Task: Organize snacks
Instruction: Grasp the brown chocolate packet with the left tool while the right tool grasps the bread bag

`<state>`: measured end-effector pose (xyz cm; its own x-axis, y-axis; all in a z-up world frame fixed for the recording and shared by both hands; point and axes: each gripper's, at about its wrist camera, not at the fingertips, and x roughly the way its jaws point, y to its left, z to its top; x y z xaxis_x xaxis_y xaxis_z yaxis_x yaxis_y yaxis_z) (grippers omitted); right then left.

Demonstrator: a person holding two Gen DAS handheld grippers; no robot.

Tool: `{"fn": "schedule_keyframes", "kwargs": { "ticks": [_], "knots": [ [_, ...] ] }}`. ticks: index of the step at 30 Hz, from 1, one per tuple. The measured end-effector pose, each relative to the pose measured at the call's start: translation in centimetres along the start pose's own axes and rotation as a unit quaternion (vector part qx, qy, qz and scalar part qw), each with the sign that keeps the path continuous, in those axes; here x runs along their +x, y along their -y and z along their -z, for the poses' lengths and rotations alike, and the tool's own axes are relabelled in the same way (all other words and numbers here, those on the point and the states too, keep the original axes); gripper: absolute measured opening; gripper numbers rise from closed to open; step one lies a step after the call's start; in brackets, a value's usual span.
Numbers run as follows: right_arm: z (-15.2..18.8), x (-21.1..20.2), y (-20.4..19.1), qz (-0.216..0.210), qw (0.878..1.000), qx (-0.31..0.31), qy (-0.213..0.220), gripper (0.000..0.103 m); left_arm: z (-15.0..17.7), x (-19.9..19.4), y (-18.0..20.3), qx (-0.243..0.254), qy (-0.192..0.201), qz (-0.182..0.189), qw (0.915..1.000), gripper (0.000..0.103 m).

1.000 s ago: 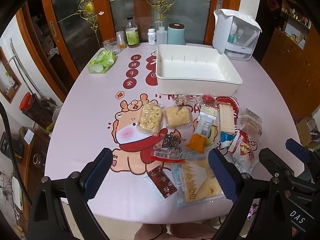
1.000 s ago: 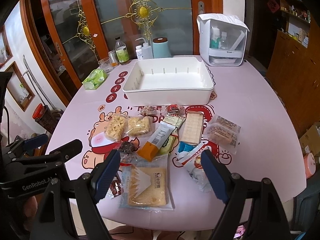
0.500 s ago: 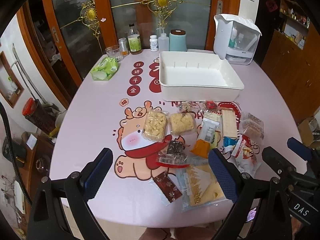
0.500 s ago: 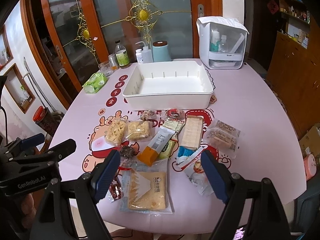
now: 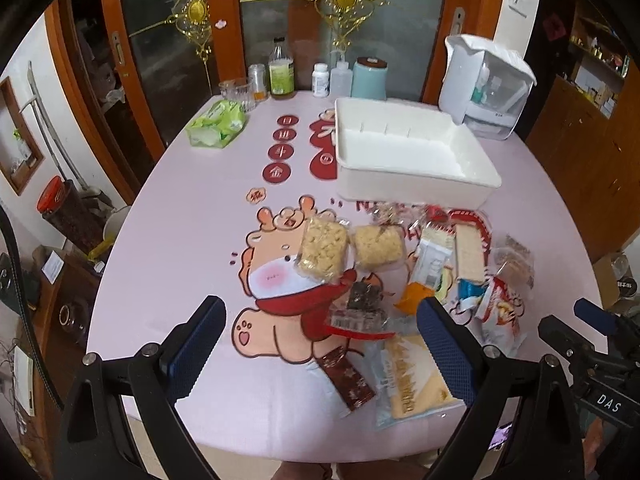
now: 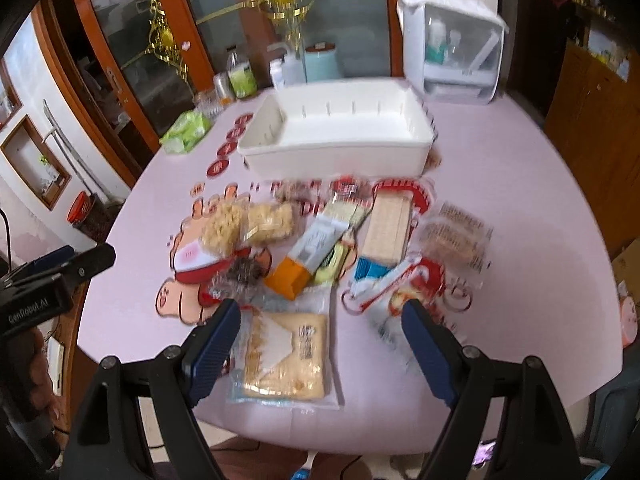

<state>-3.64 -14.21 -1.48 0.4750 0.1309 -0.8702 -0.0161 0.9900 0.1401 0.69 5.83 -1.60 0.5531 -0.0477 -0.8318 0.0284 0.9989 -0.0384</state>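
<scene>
Toast packet (image 6: 286, 354) between open right claw (image 6: 320, 344) fingers.

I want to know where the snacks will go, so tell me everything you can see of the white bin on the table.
The white bin is a shallow rectangular tray that looks like smooth plastic, with a rolled rim and small slots along its inner walls. It sits upright and flat on the pink tablecloth, open-topped, with nothing visible inside. The snack packets lie in front of it; whether the nearest ones touch its front wall is unclear. No gripper touches it.
</scene>
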Motion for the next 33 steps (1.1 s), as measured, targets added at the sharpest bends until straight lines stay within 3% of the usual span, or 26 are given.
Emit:
{"fn": "schedule_keyframes", "kwargs": {
  "ticks": [5, 8, 16, 26, 33],
  "knots": [
    [1.6, 2.7, -1.1, -0.016, 0.999, -0.022, -0.039, 0.085, 1.1, 2.6, -1.4, -0.008, -0.032, -0.008, 0.9994, 0.096],
    [2.5, 4.7, -2.0, -0.034, 0.997, -0.038, -0.059, 0.098, 2.1, 4.5, -1.9, -0.013, -0.056, -0.007, 0.9983, 0.096],
    [4.3, 11.0, -3.0, -0.059, 0.991, -0.031, -0.113, 0.103, 5.6, 10.8, -2.0, -0.010, -0.117, -0.015, 0.9930, 0.096],
    [6.7, 15.4, -5.4, 0.005, 0.988, -0.072, -0.138, 0.103, 8.1, 16.1, -3.0, -0.033, -0.168, -0.015, 0.9851, 0.096],
    [7.0, 16.6, -4.6, 0.013, 0.987, -0.069, -0.146, 0.103, 8.6, 17.1, -3.2, -0.048, -0.185, -0.010, 0.9815, 0.096]
  ]
}}
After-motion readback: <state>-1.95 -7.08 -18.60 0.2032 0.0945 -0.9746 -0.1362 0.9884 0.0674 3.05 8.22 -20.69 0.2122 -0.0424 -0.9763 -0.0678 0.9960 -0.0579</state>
